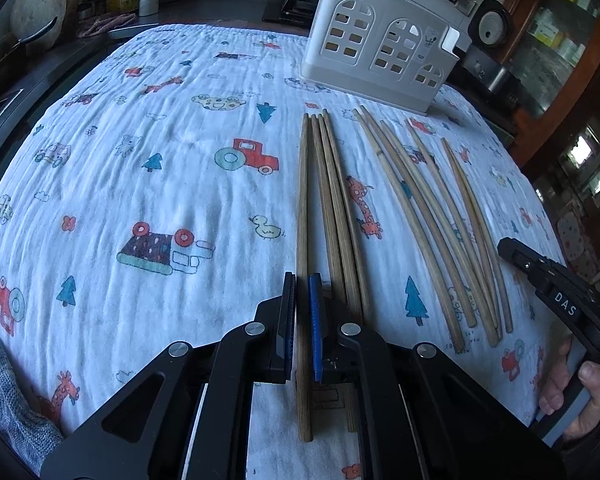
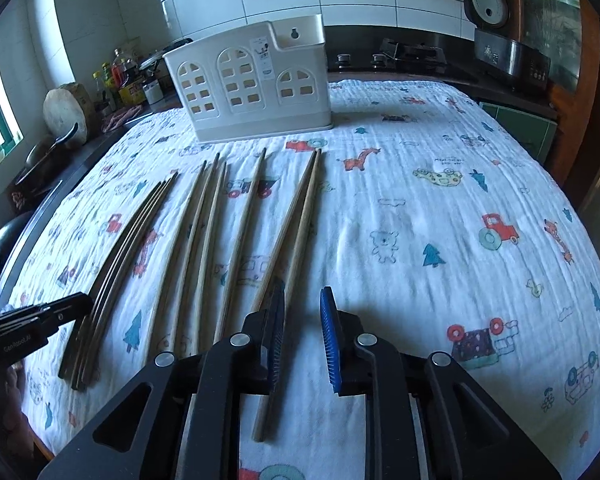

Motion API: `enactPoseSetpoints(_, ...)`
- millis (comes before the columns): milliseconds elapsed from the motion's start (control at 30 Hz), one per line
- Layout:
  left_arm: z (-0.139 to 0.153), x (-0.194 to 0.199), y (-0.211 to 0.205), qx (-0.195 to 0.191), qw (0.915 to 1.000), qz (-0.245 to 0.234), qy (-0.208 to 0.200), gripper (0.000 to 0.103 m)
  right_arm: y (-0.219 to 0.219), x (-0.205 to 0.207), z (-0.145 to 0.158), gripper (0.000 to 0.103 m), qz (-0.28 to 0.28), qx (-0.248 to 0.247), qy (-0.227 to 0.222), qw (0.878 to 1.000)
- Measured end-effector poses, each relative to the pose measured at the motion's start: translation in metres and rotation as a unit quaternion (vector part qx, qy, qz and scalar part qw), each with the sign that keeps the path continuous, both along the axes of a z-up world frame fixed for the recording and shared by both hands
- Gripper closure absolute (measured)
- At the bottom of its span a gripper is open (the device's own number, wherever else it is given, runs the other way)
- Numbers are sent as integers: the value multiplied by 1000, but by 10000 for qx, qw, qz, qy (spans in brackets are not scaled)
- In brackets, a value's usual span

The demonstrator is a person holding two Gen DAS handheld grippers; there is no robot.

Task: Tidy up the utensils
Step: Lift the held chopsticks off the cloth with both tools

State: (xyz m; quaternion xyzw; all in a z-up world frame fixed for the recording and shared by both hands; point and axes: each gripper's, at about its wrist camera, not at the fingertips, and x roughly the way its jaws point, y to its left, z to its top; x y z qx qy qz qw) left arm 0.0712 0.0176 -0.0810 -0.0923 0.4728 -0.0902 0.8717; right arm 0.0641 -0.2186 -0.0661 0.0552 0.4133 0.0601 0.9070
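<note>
Several wooden chopsticks lie side by side on a cartoon-print cloth [image 1: 160, 184]. A darker group [image 1: 336, 208] lies to the left of a paler group [image 1: 424, 220]. My left gripper [image 1: 302, 278] is shut on the leftmost dark chopstick [image 1: 303, 200], near its thick end. My right gripper [image 2: 302, 288] stands open, with only cloth showing between its fingers. A pale chopstick pair [image 2: 296, 220] runs under its left finger [image 2: 276, 308]. My right gripper [image 1: 556, 280] also shows at the right edge, held by a hand. A white utensil holder [image 2: 256, 92] stands upright beyond the chopstick tips.
The cloth [image 2: 440, 220] is bare to the right of the chopsticks. A dark counter around it carries bottles [image 2: 120, 80], a round wooden block [image 2: 66, 114], a stove [image 2: 408, 56] and a rice cooker [image 2: 496, 20]. A grey sleeve [image 1: 8, 392] is at the lower left.
</note>
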Motion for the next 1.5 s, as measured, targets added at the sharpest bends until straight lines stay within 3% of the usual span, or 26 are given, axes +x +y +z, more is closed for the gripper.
enactPoseSetpoints(267,0,-6,-1,-3,10000,16,-11,96,7,-6,-5,85,137,69,90,9998)
enactPoseSetpoints(700,0,-13,-7,66,9999,-112,-107,96,17,-9,-11,92,115,-322,50,9994)
enactPoseSetpoints(1133,-1,-21,-7,25,9999,-26,-101,95,14,-15,-11,92,57,-248,50,9997)
enactPoseSetpoints(1333,0,-22,-12,163,9997,-24,-153,96,15,-18,-12,94,36,-272,-14,9996)
enactPoseSetpoints(1500,11,-25,-5,4,9995,-163,-281,97,8,-25,-4,96,-68,-245,-191,9995)
